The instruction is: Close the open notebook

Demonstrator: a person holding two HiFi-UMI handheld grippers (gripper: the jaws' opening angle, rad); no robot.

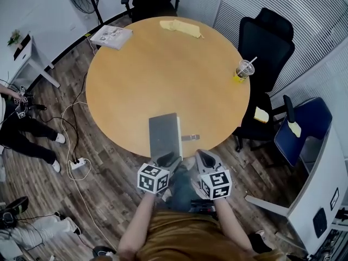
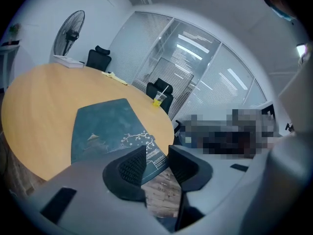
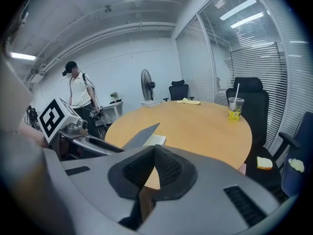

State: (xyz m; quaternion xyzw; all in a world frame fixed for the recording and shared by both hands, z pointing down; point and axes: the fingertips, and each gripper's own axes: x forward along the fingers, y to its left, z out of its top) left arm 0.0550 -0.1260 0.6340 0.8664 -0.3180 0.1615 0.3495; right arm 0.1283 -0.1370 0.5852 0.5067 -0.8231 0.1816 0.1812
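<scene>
The notebook (image 1: 165, 135) lies at the near edge of the round wooden table (image 1: 163, 69), its dark cover facing up and white page edges showing along its right side. In the left gripper view the cover (image 2: 102, 126) is dark teal with a pale pagoda drawing. In the right gripper view the cover (image 3: 142, 135) stands tilted above the white pages (image 3: 155, 140). My left gripper (image 1: 167, 157) (image 2: 157, 153) is open at the notebook's near corner, which shows in the gap between its fingers. My right gripper (image 1: 204, 155) (image 3: 154, 153) is shut on nothing, just right of the notebook, off the table edge.
A small grey object (image 1: 190, 137) lies right of the notebook. A cup with a straw (image 1: 244, 69), a yellow cloth (image 1: 182, 27) and a booklet (image 1: 111, 36) sit far across the table. Black chairs (image 1: 266, 42) ring it. Cables and a power strip (image 1: 78, 163) lie on the floor. A person (image 3: 78, 94) stands at the left.
</scene>
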